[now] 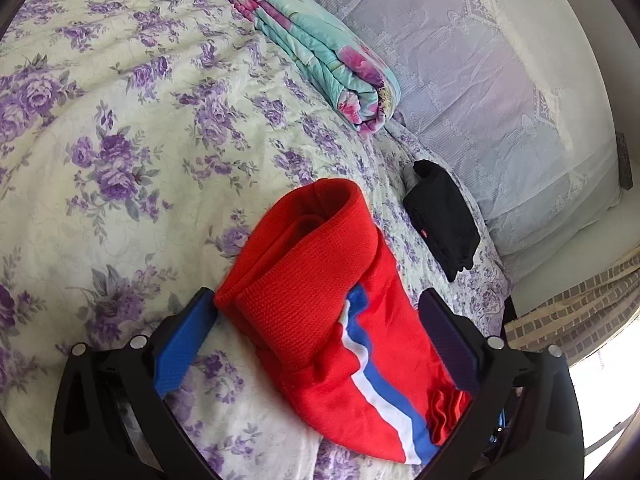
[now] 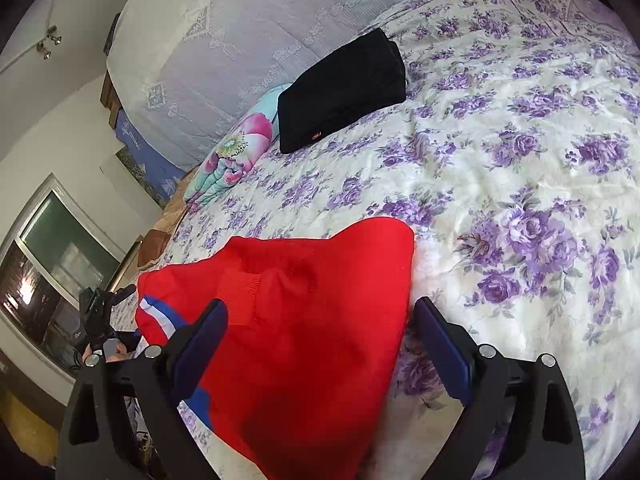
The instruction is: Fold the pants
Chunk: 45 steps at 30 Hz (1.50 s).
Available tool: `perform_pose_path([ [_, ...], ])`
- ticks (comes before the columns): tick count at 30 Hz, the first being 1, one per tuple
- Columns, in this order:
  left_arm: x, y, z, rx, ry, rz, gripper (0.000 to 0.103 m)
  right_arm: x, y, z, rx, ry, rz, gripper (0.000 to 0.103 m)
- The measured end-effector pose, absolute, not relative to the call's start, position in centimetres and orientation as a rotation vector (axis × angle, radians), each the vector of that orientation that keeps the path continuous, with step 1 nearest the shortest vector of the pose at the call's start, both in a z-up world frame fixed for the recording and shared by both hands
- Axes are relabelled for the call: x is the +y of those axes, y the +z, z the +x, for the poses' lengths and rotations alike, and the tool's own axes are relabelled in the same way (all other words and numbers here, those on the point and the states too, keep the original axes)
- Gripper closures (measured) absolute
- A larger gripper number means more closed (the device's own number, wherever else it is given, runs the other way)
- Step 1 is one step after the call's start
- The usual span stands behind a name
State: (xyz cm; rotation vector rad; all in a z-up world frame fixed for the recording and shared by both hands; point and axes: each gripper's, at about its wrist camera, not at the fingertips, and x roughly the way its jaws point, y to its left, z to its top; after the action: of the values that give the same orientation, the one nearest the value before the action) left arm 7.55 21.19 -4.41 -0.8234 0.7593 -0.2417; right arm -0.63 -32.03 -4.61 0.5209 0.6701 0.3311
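Note:
The red pants (image 1: 320, 300) with a blue and white side stripe lie folded in a thick bundle on the floral bedspread (image 1: 120, 140). My left gripper (image 1: 316, 300) is open, its blue fingers (image 1: 184, 340) on either side of the bundle. In the right wrist view the pants (image 2: 312, 320) lie between my right gripper's open fingers (image 2: 200, 340); the right gripper (image 2: 320, 312) holds nothing. The left gripper (image 2: 100, 320) shows at the far left edge of that view, beyond the striped end.
A folded black garment (image 1: 440, 216) lies near the pillows, also in the right wrist view (image 2: 340, 88). A folded teal floral quilt (image 1: 320, 52) lies against the lace-covered pillows (image 1: 500, 80). A window (image 2: 48, 264) is at the left. The bed edge is at right (image 1: 500, 292).

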Motion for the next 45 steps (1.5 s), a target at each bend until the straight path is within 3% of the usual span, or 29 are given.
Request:
perform_pose_path([
  [4,20.9,-4.2,7.0,0.749,-0.229,-0.848,0.006,-32.1,-4.7,-0.6,0.666,0.349,0.532,0.007],
  [9,19.9,-4.3,7.5,0.772,-0.178,-0.802,0.015,-32.1,-4.7,-0.6,0.665,0.360,0.533,0.005],
  [15,19.0,-4.2,7.5,0.757,-0.089,-0.687,0.039,-32.1,-4.8,-0.7,0.661,0.365,0.539,0.005],
  [17,18.8,-3.7,6.9,0.731,-0.083,-0.663,0.056,-32.1,-4.8,-0.7,0.666,0.363,0.534,0.004],
  [19,18.5,-2.8,6.3,0.705,-0.086,-0.625,0.064,-31.9,-4.8,-0.7,0.673,0.358,0.526,0.004],
  [22,17.4,-1.6,5.8,0.678,-0.076,-0.544,0.070,-31.9,-4.8,-0.7,0.675,0.356,0.521,0.004],
  [31,13.8,-0.1,4.9,0.633,0.031,-0.319,0.070,-30.8,-4.0,-0.7,0.675,0.332,0.458,0.004],
  [45,11.9,0.3,4.5,0.606,0.087,-0.194,0.070,-24.2,1.7,-1.6,0.545,0.248,-0.039,0.003],
])
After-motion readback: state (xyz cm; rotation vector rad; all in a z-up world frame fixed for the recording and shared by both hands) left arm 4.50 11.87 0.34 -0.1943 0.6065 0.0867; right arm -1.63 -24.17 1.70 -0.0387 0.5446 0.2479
